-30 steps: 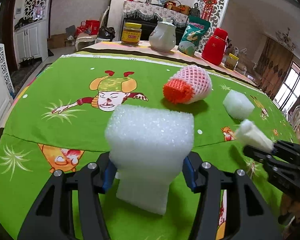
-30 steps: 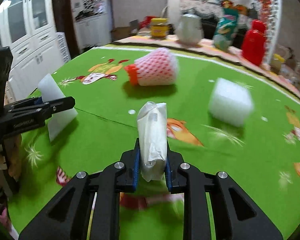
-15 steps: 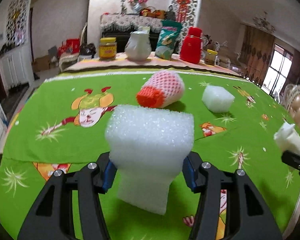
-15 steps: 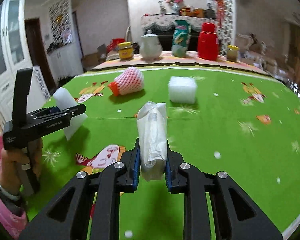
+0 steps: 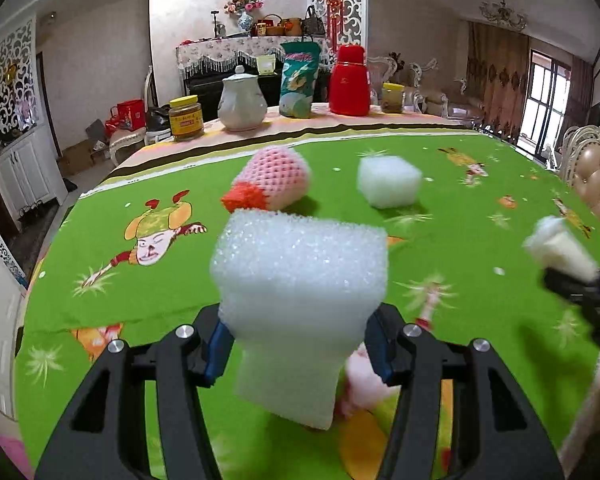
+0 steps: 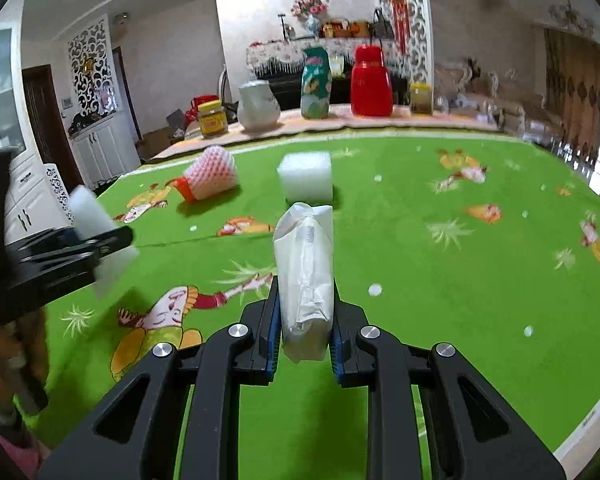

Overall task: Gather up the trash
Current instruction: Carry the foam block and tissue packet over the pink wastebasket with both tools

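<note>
The left gripper (image 5: 300,344) is clenched on a white foam block (image 5: 300,276) at lower centre; the right gripper (image 6: 304,336) grasps a wrapped tissue pack (image 6: 305,272). Beyond both, mid-frame on the green tablecloth (image 6: 440,272), lie a pink foam fruit net (image 5: 276,180) and another foam cube (image 5: 390,180).

White foam block (image 5: 300,280), pink-and-orange mesh sleeve (image 5: 270,178), green cartoon-print tablecloth (image 6: 440,264), red flask (image 5: 348,80), black fingers (image 6: 268,332)

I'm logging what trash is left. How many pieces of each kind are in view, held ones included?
White foam blocks: 2, held, on the green tablecloth
Pink foam fruit net with orange end: 1
Crumpled white paper wad: 1, held
Total: 4
</note>
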A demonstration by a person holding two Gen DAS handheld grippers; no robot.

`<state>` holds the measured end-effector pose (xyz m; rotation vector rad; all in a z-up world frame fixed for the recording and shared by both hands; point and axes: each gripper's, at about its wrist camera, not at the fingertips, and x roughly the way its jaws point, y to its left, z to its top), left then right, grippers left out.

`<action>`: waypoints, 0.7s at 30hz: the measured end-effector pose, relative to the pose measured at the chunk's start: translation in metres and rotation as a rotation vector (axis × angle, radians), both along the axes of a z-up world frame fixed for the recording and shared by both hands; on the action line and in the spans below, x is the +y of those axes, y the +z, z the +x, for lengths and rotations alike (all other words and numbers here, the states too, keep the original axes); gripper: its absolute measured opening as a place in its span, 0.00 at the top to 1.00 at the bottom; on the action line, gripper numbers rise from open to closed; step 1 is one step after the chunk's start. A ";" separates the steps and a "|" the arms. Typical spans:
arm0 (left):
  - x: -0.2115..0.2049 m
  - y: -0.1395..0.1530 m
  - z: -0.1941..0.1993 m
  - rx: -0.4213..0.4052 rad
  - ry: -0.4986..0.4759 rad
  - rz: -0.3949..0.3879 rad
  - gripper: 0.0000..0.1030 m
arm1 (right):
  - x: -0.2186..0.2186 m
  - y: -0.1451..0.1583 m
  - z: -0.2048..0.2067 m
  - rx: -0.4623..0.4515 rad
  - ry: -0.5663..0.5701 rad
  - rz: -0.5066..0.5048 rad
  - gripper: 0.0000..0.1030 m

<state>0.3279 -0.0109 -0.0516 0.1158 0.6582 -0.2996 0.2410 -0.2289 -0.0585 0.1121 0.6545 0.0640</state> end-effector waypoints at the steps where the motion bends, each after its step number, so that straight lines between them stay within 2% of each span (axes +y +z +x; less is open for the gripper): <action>1: -0.001 0.001 -0.007 0.002 -0.004 -0.008 0.48 | 0.000 -0.004 0.002 0.012 0.003 0.008 0.79; 7: -0.004 0.002 -0.052 -0.016 0.002 -0.018 0.48 | 0.020 -0.007 0.000 0.014 0.059 -0.032 0.79; 14: 0.004 0.005 -0.089 -0.064 0.059 -0.015 0.48 | 0.044 -0.004 -0.008 0.000 0.147 -0.065 0.79; 21: 0.038 0.019 -0.127 -0.098 0.121 -0.016 0.48 | 0.071 0.022 -0.031 -0.053 0.238 -0.059 0.79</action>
